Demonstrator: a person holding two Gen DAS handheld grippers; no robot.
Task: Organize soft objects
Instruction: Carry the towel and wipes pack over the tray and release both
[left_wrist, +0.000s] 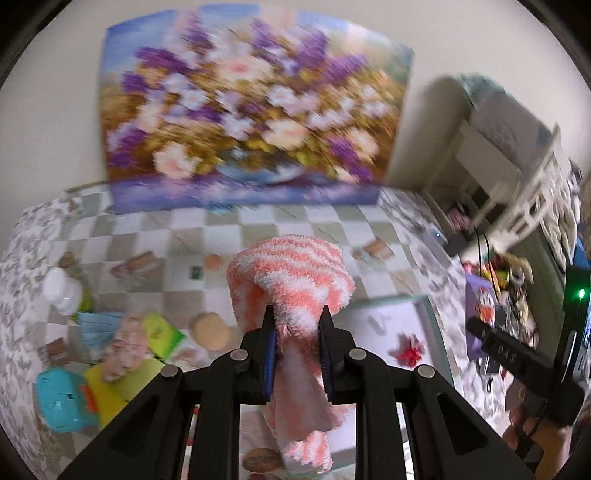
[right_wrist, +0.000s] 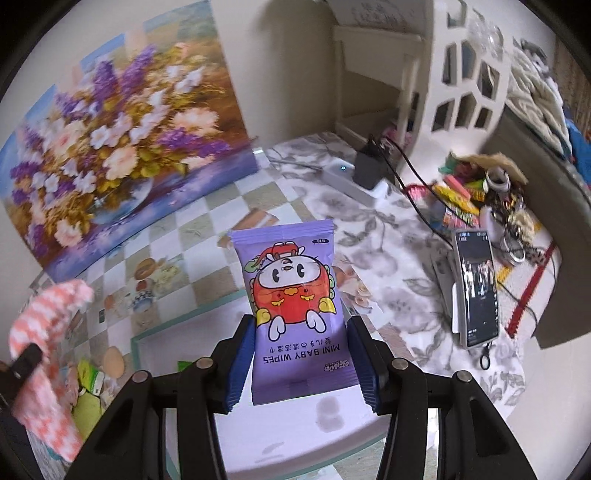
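My left gripper (left_wrist: 295, 325) is shut on a fluffy pink-and-white striped sock (left_wrist: 291, 273) and holds it above the table; the sock droops over and below the fingers. It also shows at the left of the right wrist view (right_wrist: 48, 321). My right gripper (right_wrist: 299, 339) is shut on a purple pack of mini baby wipes (right_wrist: 295, 306), held upright above a white tray (right_wrist: 332, 417). The same pack and right gripper show at the right of the left wrist view (left_wrist: 480, 314).
A white tray with a red bow (left_wrist: 408, 349) lies on the checked tablecloth. At the left lie a teal toy (left_wrist: 62, 398), a blue face mask (left_wrist: 99, 325), a green packet (left_wrist: 162, 332) and a white cap (left_wrist: 61, 290). A phone (right_wrist: 478, 288), charger (right_wrist: 369, 166) and clutter are right.
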